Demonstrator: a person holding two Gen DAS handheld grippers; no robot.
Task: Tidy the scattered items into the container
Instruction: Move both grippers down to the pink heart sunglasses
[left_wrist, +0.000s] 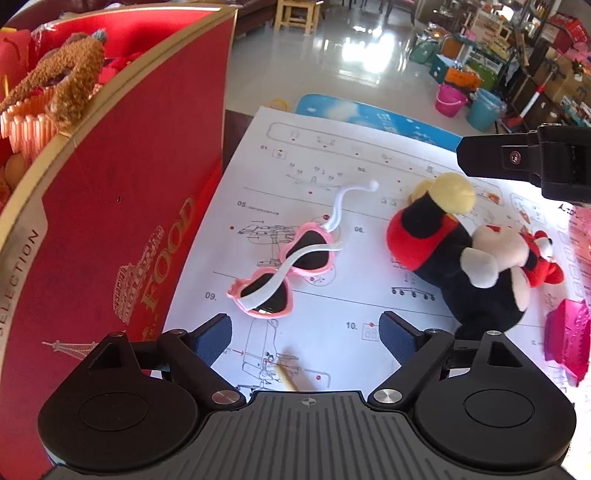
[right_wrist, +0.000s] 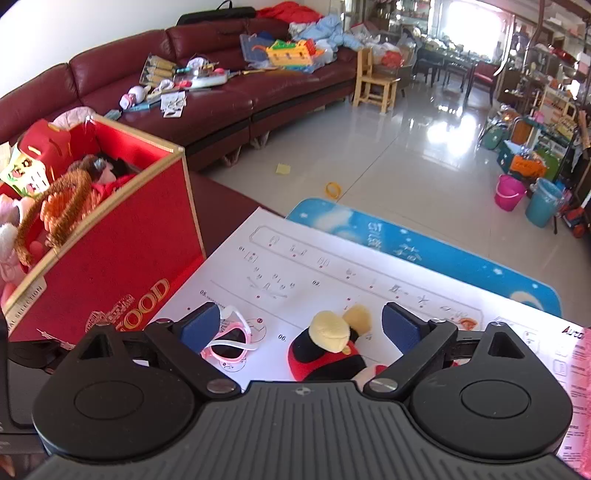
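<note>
Sunglasses (left_wrist: 279, 264) whole from left hand-held gripper (left_wrist: 304, 334) (wide, empty), half-hidden behind right hand-held gripper (right_wrist: 301, 325), equally wide.

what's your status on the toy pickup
Left gripper open, empty, above pink heart-shaped sunglasses. Right gripper open, over black-and-red mouse plush. Red cardboard box alongside, part full. Nothing in the way.

Dark tabletop (right_wrist: 225, 199), large white printed instruction sheet (left_wrist: 332, 177) spread over it ahead of both grippers, tall red cardboard box (left_wrist: 122, 206) standing to the left, blue star-patterned mat (right_wrist: 424, 240) beyond the sheet's far edge
</note>
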